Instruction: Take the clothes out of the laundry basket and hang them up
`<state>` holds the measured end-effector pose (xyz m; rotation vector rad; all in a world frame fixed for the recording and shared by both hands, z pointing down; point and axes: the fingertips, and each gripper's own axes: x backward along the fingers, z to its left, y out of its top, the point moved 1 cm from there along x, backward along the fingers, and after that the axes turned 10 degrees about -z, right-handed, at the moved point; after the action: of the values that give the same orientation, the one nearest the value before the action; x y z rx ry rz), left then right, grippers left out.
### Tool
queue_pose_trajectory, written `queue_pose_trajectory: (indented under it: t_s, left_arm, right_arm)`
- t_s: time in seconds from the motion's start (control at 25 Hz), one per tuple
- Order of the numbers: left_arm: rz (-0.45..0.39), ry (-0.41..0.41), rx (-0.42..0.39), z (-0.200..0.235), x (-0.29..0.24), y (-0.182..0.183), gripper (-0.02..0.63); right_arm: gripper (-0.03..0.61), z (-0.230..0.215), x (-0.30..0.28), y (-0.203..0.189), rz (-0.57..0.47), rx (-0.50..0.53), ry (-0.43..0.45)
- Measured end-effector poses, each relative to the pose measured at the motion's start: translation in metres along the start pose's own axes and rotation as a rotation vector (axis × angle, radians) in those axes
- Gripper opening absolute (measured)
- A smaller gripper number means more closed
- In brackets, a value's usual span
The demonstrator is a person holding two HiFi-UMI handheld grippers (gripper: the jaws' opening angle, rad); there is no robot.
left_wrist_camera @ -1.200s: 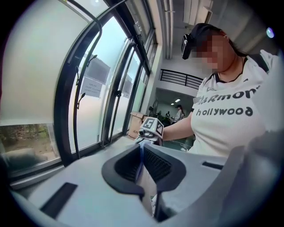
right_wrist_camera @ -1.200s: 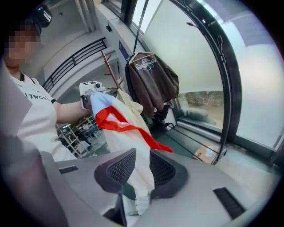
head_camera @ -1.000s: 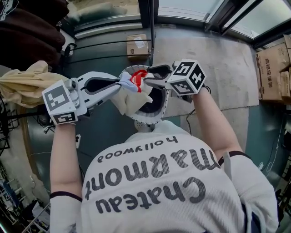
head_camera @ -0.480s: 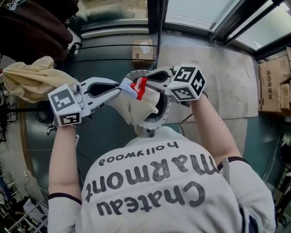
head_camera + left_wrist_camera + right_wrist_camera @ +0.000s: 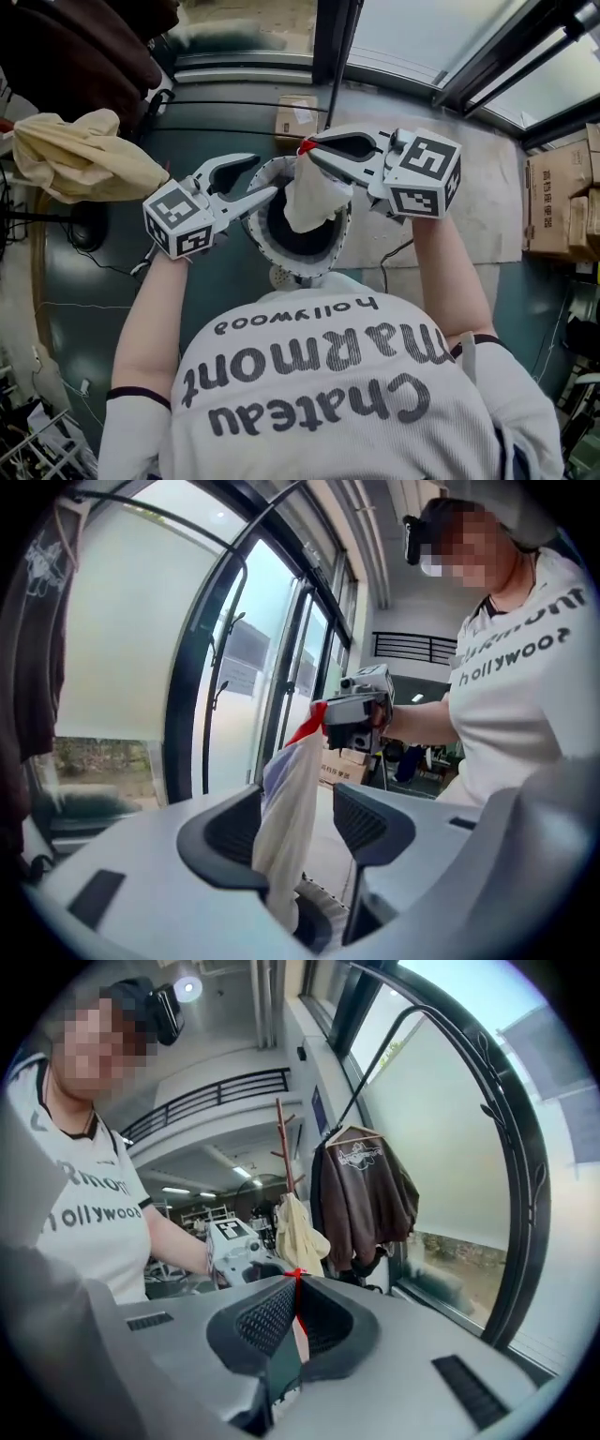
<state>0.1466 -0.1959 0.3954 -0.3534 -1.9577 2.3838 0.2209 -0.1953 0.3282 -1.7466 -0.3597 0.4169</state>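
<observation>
Cream garment (image 5: 314, 199), edge in right gripper (image 5: 306, 149), left gripper (image 5: 267, 178) opening around it

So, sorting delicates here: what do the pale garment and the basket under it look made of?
Pale garment: soft matte cloth, probably cotton-like; it hangs limp in folds from the right gripper. Basket: seemingly rigid white plastic, judging by its slotted rim.

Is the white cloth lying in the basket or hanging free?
Hanging: the right gripper is shut on the white cloth at its red edge, over the laundry basket.
</observation>
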Motion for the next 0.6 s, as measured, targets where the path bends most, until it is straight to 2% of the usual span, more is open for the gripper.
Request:
queue_pose_trajectory:
  t_s: [0.16, 0.28, 0.36, 0.48, 0.6]
  left_arm:
    - [-0.037, -0.015, -0.066, -0.004, -0.010, 0.021, 0.235]
    - [-0.061, -0.027, -0.089, -0.002, -0.010, 0.036, 0.235]
    - [-0.068, -0.048, -0.091, -0.001, -0.010, 0.040, 0.235]
    - [-0.078, -0.129, -0.061, -0.012, -0.016, 0.042, 0.235]
    - [-0.076, -0.245, -0.023, -0.032, -0.028, 0.044, 0.235]
  right_arm:
    - [0.031, 0.025, 0.007, 0.036, -0.055, 0.021, 0.150]
    - [0.031, 0.046, 0.019, 0.058, -0.067, 0.042, 0.288]
    - [0.031, 0.054, 0.026, 0.070, -0.080, 0.050, 0.346]
    - [0.031, 0.062, 0.033, 0.078, -0.078, 0.060, 0.399]
    - [0.031, 0.071, 0.032, 0.075, -0.065, 0.044, 0.465]
